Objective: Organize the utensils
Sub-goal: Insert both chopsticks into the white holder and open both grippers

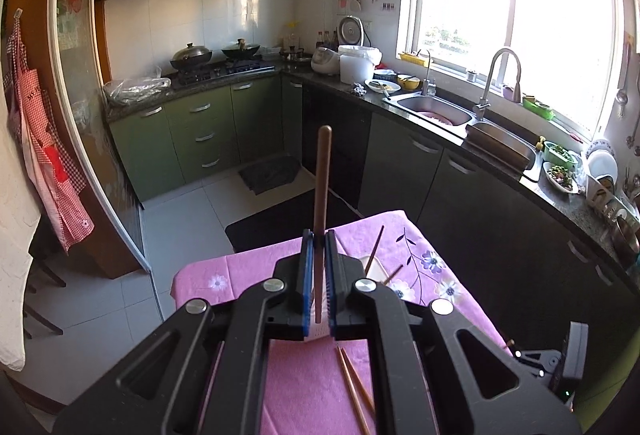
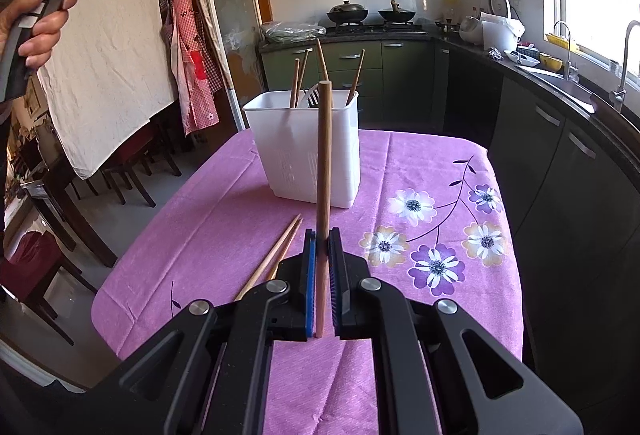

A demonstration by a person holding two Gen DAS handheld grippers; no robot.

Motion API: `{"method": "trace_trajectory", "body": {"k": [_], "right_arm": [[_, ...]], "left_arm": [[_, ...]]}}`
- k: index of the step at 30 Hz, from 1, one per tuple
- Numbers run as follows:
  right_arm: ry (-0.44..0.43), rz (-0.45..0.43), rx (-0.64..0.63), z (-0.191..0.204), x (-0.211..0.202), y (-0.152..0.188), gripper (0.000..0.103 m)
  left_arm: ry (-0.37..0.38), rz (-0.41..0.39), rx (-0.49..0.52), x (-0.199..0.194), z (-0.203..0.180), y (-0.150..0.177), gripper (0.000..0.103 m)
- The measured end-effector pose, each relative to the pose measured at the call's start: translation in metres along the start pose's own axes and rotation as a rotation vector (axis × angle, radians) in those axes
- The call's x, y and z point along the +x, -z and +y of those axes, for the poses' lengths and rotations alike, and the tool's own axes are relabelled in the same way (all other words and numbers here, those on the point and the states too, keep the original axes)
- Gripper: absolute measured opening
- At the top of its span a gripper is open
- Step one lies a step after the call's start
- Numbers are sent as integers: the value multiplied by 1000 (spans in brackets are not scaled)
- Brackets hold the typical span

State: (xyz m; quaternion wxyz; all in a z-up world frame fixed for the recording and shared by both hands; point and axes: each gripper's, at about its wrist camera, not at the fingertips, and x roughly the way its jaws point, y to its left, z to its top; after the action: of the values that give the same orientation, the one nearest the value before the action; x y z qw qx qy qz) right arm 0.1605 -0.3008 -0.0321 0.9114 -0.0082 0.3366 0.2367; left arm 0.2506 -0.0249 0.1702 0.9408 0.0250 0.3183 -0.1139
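Done: four chopsticks and a fork in the bin (image 2: 302, 147) near the table's (image 2: 460, 147) far edge | Held: left gripper (image 1: 319, 235) pinching a chopstick (image 1: 322, 187), right gripper (image 2: 322, 235) pinching a stick (image 2: 324, 163) | Left: loose pair (image 2: 276, 255) near the front edge

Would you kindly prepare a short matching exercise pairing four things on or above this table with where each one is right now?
Things:
1. Light wooden chopstick
2. Dark brown wooden chopstick
3. White plastic utensil bin
4. Pair of loose wooden chopsticks

Places:
A. Lying flat on the pink floral tablecloth
B. Clamped upright in the left gripper
C. Standing on the tablecloth with chopsticks inside
D. Clamped upright in the right gripper

Pairs: 1-D, 2-B, 3-C, 4-A
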Motion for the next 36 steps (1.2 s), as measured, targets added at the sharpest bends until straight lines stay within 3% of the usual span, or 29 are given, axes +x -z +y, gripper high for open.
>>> {"method": "trace_trajectory", "body": {"k": [4, 10, 23, 36], "right_arm": [[-4, 0, -2, 1, -1, 0, 7], [2, 6, -2, 1, 0, -2, 7], [21, 19, 0, 0, 6, -8, 7], [20, 15, 2, -1, 4, -6, 7]], "left_arm": [[2, 52, -24, 42, 7, 2, 6], [-3, 37, -53, 72, 17, 11, 6], [15, 26, -52, 88, 23, 9, 7], [26, 18, -56, 80, 23, 6, 6]]}}
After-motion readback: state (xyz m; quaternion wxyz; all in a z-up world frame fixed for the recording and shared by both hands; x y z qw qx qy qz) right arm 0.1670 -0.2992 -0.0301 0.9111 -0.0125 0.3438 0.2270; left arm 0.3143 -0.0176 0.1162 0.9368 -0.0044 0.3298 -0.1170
